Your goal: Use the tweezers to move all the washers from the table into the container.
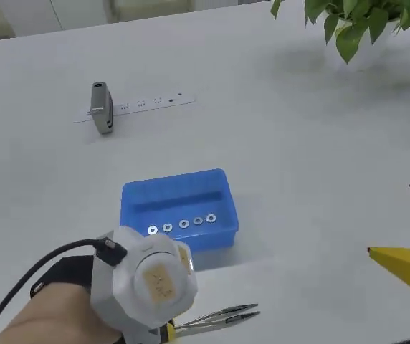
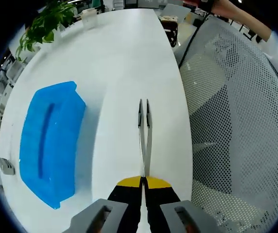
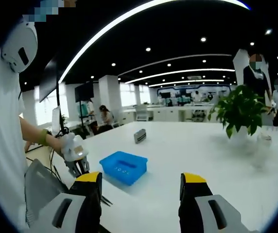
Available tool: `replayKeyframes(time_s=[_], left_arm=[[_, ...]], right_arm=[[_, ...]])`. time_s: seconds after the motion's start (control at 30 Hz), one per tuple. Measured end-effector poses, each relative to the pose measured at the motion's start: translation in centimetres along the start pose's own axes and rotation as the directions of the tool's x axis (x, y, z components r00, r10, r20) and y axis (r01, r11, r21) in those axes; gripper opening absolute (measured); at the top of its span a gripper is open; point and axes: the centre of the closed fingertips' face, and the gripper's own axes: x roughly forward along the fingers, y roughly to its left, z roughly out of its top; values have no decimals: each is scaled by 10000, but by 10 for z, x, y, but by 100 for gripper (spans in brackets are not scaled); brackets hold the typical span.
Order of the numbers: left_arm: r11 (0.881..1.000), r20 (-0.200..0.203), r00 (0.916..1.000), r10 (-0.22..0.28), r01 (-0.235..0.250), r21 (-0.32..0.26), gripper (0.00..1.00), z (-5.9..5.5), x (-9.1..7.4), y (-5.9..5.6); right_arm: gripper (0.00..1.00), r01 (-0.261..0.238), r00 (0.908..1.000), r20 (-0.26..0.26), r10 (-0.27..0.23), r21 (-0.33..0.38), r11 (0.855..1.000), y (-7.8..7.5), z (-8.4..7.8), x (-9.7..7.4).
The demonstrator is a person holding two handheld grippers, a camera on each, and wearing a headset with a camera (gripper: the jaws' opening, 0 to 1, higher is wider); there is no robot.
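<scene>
Head view showed the blue container (image 1: 180, 208) near the middle of the white table (image 1: 298, 143), with five washers (image 1: 183, 224) lying in a row on its floor. In front of it, the left gripper (image 1: 168, 330) held the tweezers (image 1: 219, 317), which pointed to the right just above the table. Their tips stood slightly apart, with nothing between them. The two yellow jaws of the right gripper (image 1: 390, 218) came in from the right edge, wide apart. A power strip (image 1: 144, 104) and a grey device (image 1: 101, 107) lay behind the container, and a plant (image 1: 363, 21) stood at the far corner.

Left gripper view showed its jaws pressed together on the back end of the tweezers (image 2: 144, 141). The container (image 2: 49, 141) lay to the left of them, and a mesh chair (image 2: 236, 121) was beside the table.

Right gripper view showed the right gripper (image 3: 142, 179) with its jaws apart and nothing between them. Beyond them stood the container (image 3: 124, 167) with the washers (image 3: 123, 171) inside, and the left gripper (image 3: 83, 170) was left of it.
</scene>
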Motion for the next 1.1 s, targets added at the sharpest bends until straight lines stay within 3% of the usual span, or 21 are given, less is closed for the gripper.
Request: replayKeyframes(time_s=[0.23,0.57,0.73,0.8,0.87,0.93,1.03,1.1], left_arm=[[9990,-230,9996,-144,134,-429,0,-1,-1,-1],[9930,-36,9996,-297,290,-1145,1,-2,-1,-2],[9879,247,9997,-8,46,-1547,17,-5,-6,-3],[9787,654,9974,306,-166,-2046,27,-5,-10,-3],[9622,1215,9902,686,-336,-2701,33,-6,-18,-3],[9383,1835,9761,1161,-472,-3426,38,-6,-29,-2],[8942,2634,9432,2027,-686,-4424,48,-9,-48,-1],[8584,3206,9054,2784,-849,-5059,55,-11,-62,0]], right_arm=[[63,336,9972,643,-370,540,9980,2,10,-12],[65,462,9961,737,-495,457,9979,4,13,-15],[67,336,9970,689,-357,318,9989,9,14,-13],[68,290,9974,656,-307,278,9992,9,14,-12],[69,195,9983,547,-206,212,9996,11,13,-10],[71,105,9989,458,-112,145,9998,11,13,-8],[74,38,9995,308,-39,27,10000,13,12,-5],[76,27,9999,153,-26,-62,10000,13,11,-3]])
